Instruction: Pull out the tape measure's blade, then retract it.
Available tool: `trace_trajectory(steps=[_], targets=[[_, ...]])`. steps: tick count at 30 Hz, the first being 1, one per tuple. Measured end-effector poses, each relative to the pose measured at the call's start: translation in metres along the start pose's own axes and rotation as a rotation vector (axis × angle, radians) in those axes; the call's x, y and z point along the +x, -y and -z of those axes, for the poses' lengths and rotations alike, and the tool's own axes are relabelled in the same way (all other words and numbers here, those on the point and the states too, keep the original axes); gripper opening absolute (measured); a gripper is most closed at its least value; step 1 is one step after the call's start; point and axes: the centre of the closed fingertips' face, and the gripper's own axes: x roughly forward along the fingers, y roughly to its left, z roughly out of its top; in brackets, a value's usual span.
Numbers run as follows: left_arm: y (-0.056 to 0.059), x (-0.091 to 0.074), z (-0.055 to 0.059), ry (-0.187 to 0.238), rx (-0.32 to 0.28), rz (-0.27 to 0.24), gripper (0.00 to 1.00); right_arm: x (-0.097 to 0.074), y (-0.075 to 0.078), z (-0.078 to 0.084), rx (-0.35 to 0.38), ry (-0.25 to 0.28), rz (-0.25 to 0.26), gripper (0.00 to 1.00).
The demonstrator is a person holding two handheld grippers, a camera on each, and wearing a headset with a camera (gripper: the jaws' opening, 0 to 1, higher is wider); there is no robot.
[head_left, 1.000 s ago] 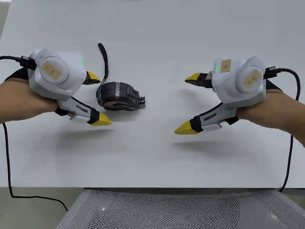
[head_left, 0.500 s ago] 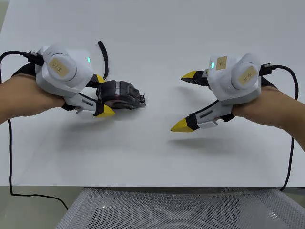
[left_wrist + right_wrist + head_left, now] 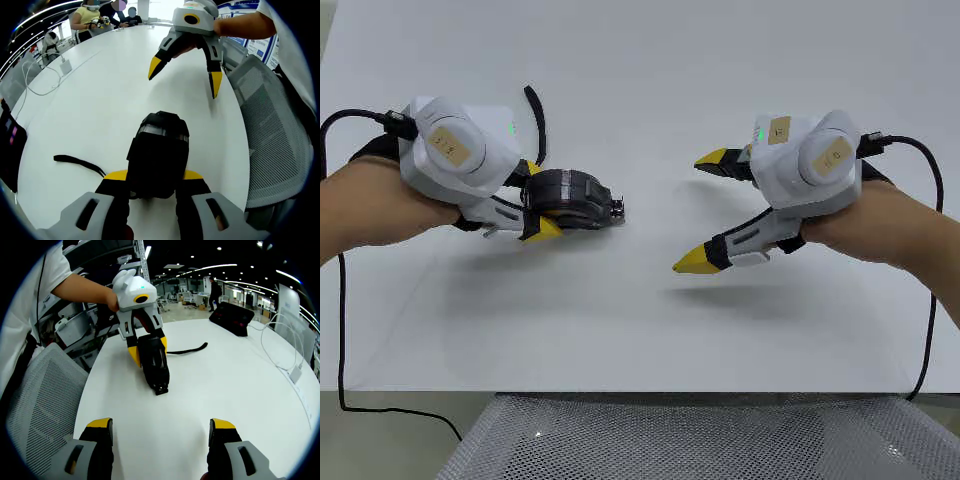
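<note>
A mesh chair (image 3: 670, 440) is showing just beyond the near edge of the white bench (image 3: 640, 330). Above the bench's middle right, the right gripper (image 3: 700, 210) is hovering with its yellow-tipped fingers (image 3: 688, 263) spread wide and holding nothing. It is pointing toward the bench's left side. In the right gripper view the two jaws are standing far apart over bare bench, well short of the tape measure (image 3: 154, 360).

Toward the left edge, the left gripper (image 3: 536, 200) is gripping the black tape measure (image 3: 570, 199). Its jaws are drawn narrow, one yellow tip pressing on each side of the case. In the left gripper view the case (image 3: 159, 155) is sitting squarely between the fingers (image 3: 117, 175), touching both, and is resting on the bench. The hook end (image 3: 616, 208) is sitting at the case's mouth, facing the right gripper (image 3: 185, 75), which is staying well apart from it.

Farther back, the tape measure's black strap (image 3: 537, 120) is trailing across the bench toward the far edge, behind the left gripper.
</note>
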Motion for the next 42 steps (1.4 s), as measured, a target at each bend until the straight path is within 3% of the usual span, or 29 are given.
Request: trace_trajectory(steps=[6, 17, 42], targets=[[0.0, 0.0, 0.002, -0.014, 0.056, -0.002, 0.3, 0.004, 0.002, -0.004, -0.015, 0.013, 0.005, 0.73], [-0.001, 0.001, 0.001, -0.02, 0.095, -0.008, 0.29, 0.026, 0.003, -0.016, -0.06, 0.057, -0.018, 0.62], [-0.002, 0.001, 0.001, -0.036, 0.108, -0.006, 0.29, 0.059, 0.001, -0.029, -0.073, 0.104, -0.038, 0.35]])
